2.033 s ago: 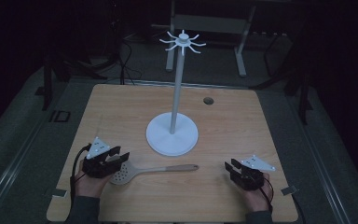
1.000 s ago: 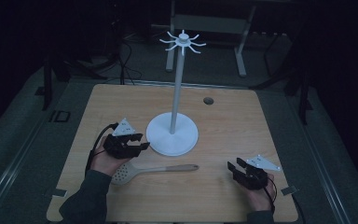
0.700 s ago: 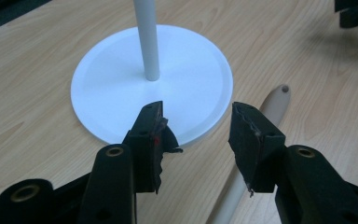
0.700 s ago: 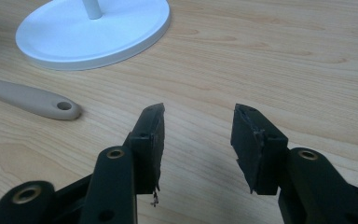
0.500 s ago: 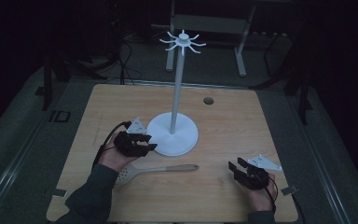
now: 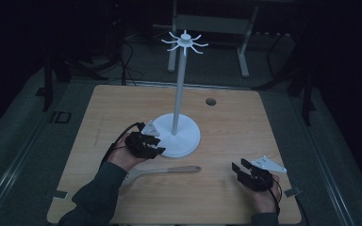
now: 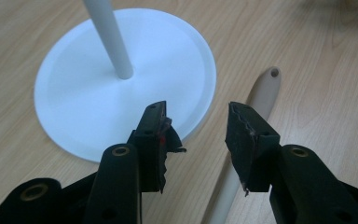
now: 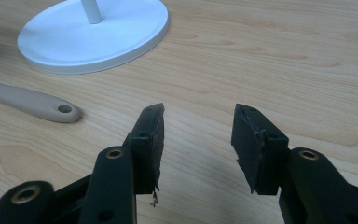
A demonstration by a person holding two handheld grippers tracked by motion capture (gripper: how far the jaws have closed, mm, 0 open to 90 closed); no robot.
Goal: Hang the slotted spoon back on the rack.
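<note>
A white hook stand with a tall pole and a ring of hooks on top stands mid-table. A beige spatula lies in front of it, its head partly hidden by the left forearm. My left gripper hovers open at the stand's left front rim. In the left gripper view the gripper holds nothing, above the base edge and the spatula handle. My right gripper rests open at the front right, empty, facing the spatula's handle end and the base.
The wooden table has a small dark round hole at the back right. Dark floor, cables and a metal frame lie beyond the far edge. Bare wood lies between the two grippers.
My left gripper moved forward and right from over the spatula's head to the stand's base rim, still open. The right gripper barely shifted.
</note>
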